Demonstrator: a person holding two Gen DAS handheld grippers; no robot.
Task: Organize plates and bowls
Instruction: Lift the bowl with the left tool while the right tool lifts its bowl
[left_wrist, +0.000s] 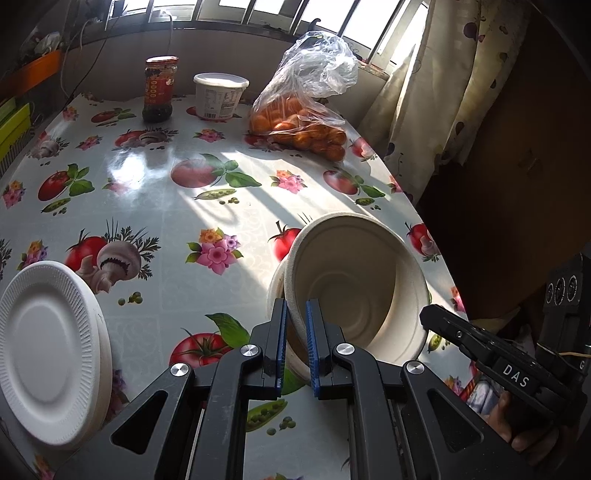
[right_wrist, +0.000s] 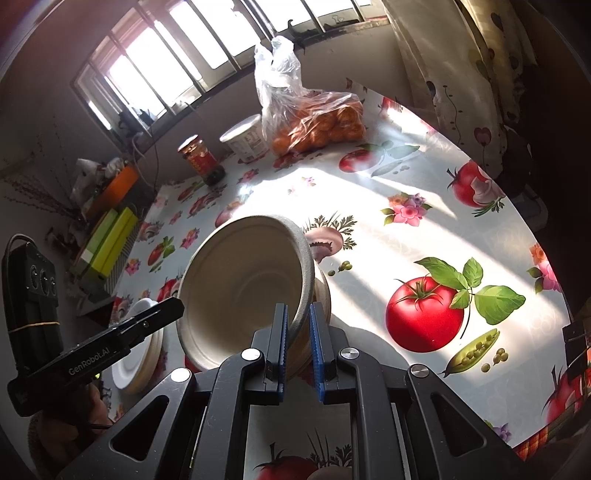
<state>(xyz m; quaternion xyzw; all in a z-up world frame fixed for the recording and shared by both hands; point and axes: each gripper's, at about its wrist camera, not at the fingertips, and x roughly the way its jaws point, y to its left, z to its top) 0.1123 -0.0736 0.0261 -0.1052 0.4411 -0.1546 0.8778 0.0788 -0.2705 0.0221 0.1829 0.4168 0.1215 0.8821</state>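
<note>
A beige paper bowl (left_wrist: 354, 280) is tilted, resting in another bowl (left_wrist: 275, 295) beneath it on the table. My left gripper (left_wrist: 295, 314) is shut on the near-left rim of the tilted bowl. My right gripper (right_wrist: 298, 317) is shut on the opposite rim of the same bowl (right_wrist: 240, 284); the lower bowl (right_wrist: 323, 291) shows behind it. The right gripper also shows in the left wrist view (left_wrist: 428, 317). A stack of white foam plates (left_wrist: 48, 347) lies at the table's left, also in the right wrist view (right_wrist: 136, 354).
A sauce jar (left_wrist: 159, 88), a white lidded tub (left_wrist: 219, 94) and a plastic bag of oranges (left_wrist: 306, 122) stand at the far edge of the fruit-print tablecloth (left_wrist: 166, 221). A curtain (left_wrist: 443, 92) hangs right of the table. Green boxes (right_wrist: 107, 240) sit beside it.
</note>
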